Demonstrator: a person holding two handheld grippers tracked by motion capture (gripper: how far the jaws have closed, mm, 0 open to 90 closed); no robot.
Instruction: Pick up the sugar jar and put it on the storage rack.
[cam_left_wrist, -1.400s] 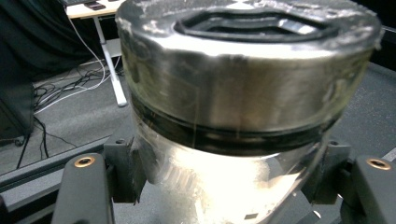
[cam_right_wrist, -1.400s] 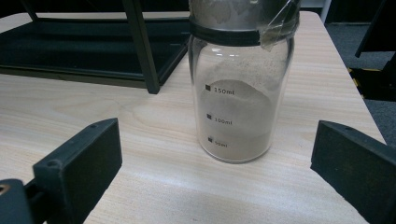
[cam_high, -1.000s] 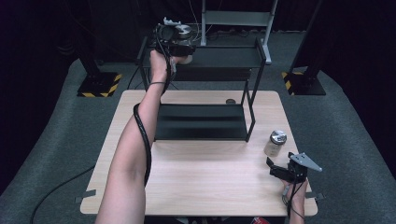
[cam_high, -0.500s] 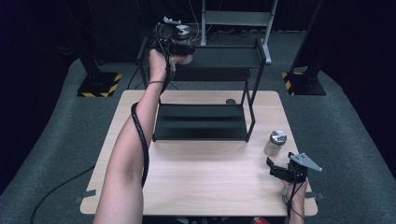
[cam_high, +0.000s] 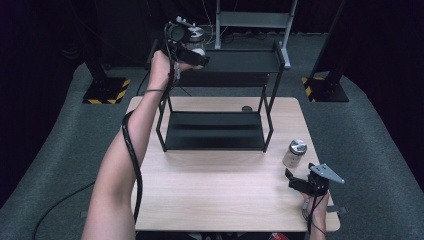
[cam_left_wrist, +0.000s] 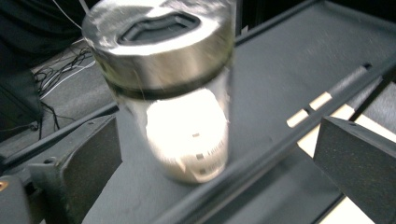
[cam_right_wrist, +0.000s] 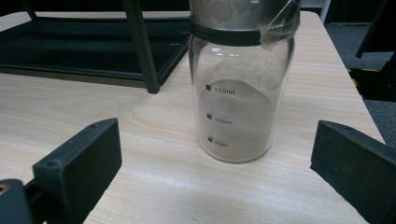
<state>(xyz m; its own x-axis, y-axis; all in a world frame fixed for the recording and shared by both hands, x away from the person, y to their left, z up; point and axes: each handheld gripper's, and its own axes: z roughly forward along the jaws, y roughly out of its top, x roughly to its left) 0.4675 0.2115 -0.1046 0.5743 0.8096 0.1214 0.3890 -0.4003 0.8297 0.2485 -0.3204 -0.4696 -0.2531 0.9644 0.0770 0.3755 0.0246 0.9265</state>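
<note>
A glass jar (cam_left_wrist: 177, 93) with a silver lid and white contents stands on the top shelf (cam_high: 245, 61) of a black two-tier rack. My left gripper (cam_high: 198, 52) is raised to that shelf and open, its jaws wide on either side of the jar (cam_high: 195, 39) without touching it. A second jar (cam_right_wrist: 236, 93), holding grey-brown powder and marked 50 to 150 ml, stands on the wooden table (cam_high: 210, 195) near its right edge. My right gripper (cam_high: 292, 180) rests low just in front of this jar (cam_high: 295, 152), open, with the jar a little beyond its jaws.
The rack's lower shelf (cam_high: 215, 131) sits bare on the table's far half. A small dark object (cam_high: 246, 108) lies behind the rack. Yellow-black striped stand bases (cam_high: 106, 92) rest on the grey floor at both sides, and a metal frame (cam_high: 255, 19) rises behind.
The left hand has barely shifted at the top shelf. The right gripper and its jar are where they were.
</note>
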